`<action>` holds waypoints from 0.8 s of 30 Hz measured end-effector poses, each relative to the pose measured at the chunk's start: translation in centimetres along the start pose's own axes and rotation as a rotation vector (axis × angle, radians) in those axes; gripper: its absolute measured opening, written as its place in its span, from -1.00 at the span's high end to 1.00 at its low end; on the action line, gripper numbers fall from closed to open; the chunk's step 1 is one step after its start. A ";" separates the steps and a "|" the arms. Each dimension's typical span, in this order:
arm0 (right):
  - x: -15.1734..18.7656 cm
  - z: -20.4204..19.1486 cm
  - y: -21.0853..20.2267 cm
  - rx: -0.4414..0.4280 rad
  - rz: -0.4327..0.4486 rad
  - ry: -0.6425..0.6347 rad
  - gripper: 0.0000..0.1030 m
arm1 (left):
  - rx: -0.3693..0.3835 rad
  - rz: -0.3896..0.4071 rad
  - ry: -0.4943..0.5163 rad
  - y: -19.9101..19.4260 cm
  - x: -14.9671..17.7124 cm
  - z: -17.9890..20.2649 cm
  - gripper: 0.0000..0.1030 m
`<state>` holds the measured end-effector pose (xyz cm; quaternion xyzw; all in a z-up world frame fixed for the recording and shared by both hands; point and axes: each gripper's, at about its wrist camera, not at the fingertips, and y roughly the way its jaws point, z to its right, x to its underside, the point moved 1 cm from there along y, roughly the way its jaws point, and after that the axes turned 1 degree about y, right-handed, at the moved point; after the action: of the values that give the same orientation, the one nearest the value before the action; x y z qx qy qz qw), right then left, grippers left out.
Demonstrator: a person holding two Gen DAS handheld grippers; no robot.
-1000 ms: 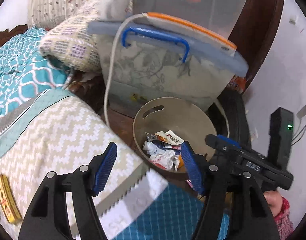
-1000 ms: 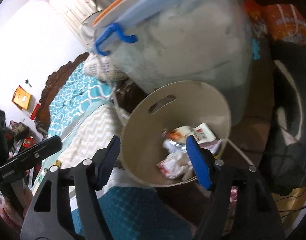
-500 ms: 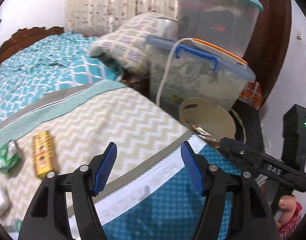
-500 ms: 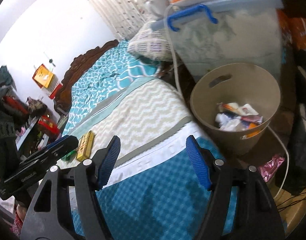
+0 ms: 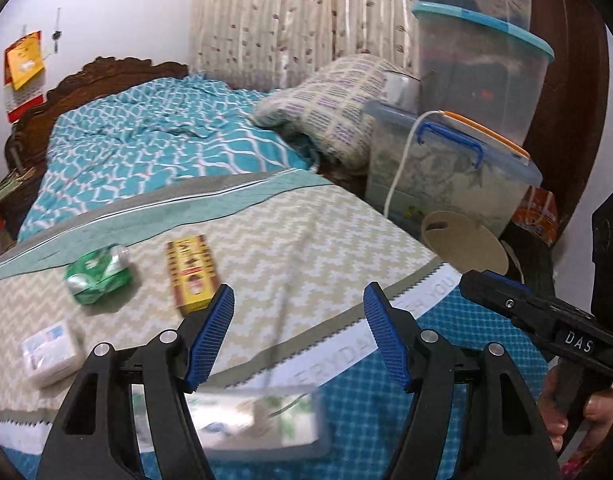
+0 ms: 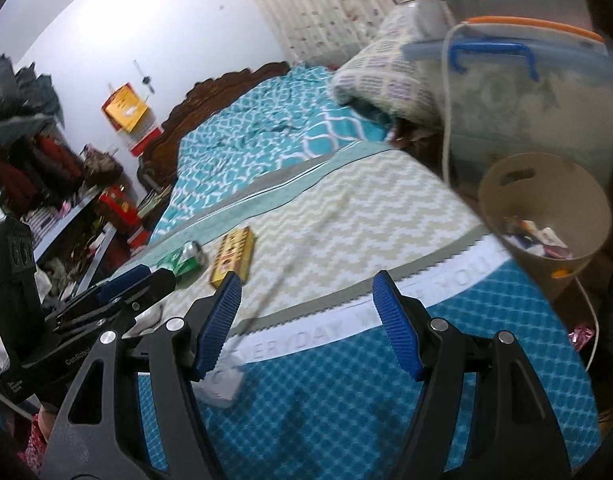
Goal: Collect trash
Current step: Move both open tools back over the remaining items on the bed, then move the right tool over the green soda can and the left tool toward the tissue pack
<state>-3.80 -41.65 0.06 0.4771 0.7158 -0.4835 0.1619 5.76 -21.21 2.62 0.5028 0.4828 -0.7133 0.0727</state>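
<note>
Both grippers hang empty over the bed, the next litter pick not yet begun.

Going left to right in the left wrist view: one white packet (image 5: 48,354), one crumpled green wrapper (image 5: 98,274), one yellow carton (image 5: 191,270), one clear blurred pack (image 5: 258,424) at the bottom; I'd drop squarely over the carton. One beige round bin (image 6: 546,216) sits right. Left gripper (image 5: 298,338) and right gripper (image 6: 306,326) have jaws apart.

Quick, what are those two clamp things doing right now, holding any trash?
Left gripper: open, nothing between its blue pads, held above the bed.
Right gripper: open too, holding nothing.
</note>
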 end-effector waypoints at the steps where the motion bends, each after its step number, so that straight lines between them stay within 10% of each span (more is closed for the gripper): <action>1: 0.2 -0.7 0.2 -0.004 -0.007 -0.009 -0.34 | -0.008 0.002 -0.006 -0.3 0.2 -0.5 -0.24; 24: 3.8 -14.0 5.0 -0.080 -0.131 -0.233 -0.34 | -0.252 0.011 -0.212 -5.5 7.3 -15.1 -0.24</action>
<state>1.73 -27.43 1.40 0.3633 0.7404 -0.5163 0.2310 8.74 -4.04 -0.14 0.4144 0.5551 -0.6958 0.1897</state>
